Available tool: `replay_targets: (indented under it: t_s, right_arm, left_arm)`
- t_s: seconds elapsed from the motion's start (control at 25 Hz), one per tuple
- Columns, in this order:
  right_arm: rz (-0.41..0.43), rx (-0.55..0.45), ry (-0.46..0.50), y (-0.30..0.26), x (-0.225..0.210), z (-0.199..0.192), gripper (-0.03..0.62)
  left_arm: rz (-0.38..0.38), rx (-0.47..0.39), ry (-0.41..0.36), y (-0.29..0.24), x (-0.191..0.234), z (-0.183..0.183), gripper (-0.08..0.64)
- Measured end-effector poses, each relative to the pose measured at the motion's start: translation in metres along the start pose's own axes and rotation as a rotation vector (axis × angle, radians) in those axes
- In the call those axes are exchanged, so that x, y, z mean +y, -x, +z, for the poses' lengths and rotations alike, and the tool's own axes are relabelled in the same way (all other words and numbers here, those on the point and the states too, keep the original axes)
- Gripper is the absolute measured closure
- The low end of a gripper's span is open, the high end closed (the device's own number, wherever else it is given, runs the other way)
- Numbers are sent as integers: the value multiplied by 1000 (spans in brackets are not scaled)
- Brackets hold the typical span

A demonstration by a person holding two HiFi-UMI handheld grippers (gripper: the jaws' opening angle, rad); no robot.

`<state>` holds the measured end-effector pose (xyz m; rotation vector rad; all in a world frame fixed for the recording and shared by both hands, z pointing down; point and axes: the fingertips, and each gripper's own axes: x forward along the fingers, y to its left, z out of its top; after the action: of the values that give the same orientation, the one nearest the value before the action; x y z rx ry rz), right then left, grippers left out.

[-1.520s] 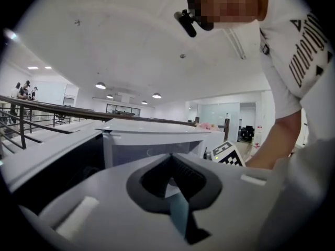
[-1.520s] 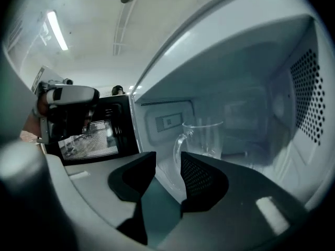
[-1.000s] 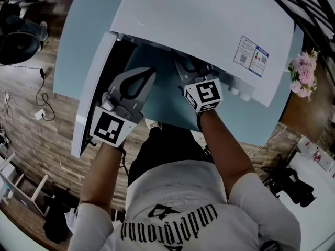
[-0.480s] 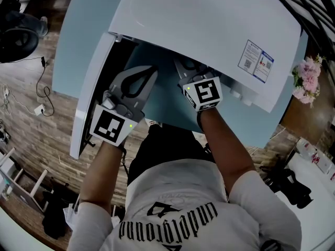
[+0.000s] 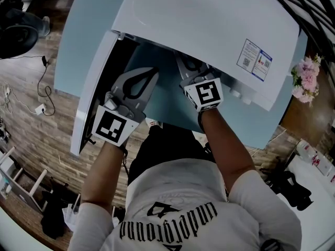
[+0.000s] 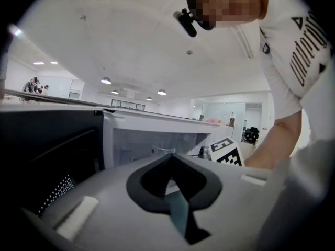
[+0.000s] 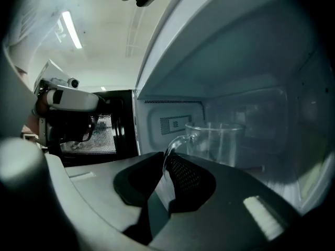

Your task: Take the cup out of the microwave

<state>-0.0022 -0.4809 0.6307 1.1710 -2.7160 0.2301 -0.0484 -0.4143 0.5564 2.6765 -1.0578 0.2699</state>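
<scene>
A clear glass cup (image 7: pixel 220 143) stands inside the white microwave (image 5: pixel 209 25), whose door (image 5: pixel 97 82) hangs open to the left. My right gripper (image 7: pixel 165 163) reaches into the cavity. Its jaws have just been closing and now pinch the cup's handle (image 7: pixel 175 143) between their pads. In the head view only its marker cube (image 5: pixel 203 94) and rear show under the microwave's top. My left gripper (image 5: pixel 152 72) hovers in front of the opening beside the door, shut with nothing in it. From the left gripper view the cup (image 6: pixel 163 149) shows faintly past the fingertips.
The microwave sits on a teal table (image 5: pixel 172 103). Pink flowers (image 5: pixel 303 69) stand at the right edge. Cables (image 5: pixel 42 95) lie on the wooden floor at the left. The dark door panel (image 6: pixel 47 156) is close on the left gripper's left side.
Both hands stay where they were; the head view has only shifted slightly. The right gripper's jaws are hidden under the microwave's top in that view.
</scene>
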Motion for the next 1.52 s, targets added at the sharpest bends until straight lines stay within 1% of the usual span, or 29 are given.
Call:
replay_targets:
  t_s: [0.48,0.64,0.8,1.08,1.28,1.52]
  right_arm:
    - [24,-23,-21,26,33,7,552]
    - [31,-37,-9,38,46,16,552]
    - [44,-37,-17,48,63,18,552]
    - [48,-46,-2,68,93,28,552]
    - [40,-79,15,82,112,40,552]
    - [29,-104,33,101,134,69,552]
  left_arm:
    - [14,-16,-12,27,-11,8,511]
    - [10,-27,-20,39,-20,12,511]
    - [8,-33,-24,50,-31,16,511]
    - [5,-52,-36,73,-49,24,511]
    - [2,-69,-57,91,-59,30,511]
    - [-7,-97,-88,116,-74,45,511]
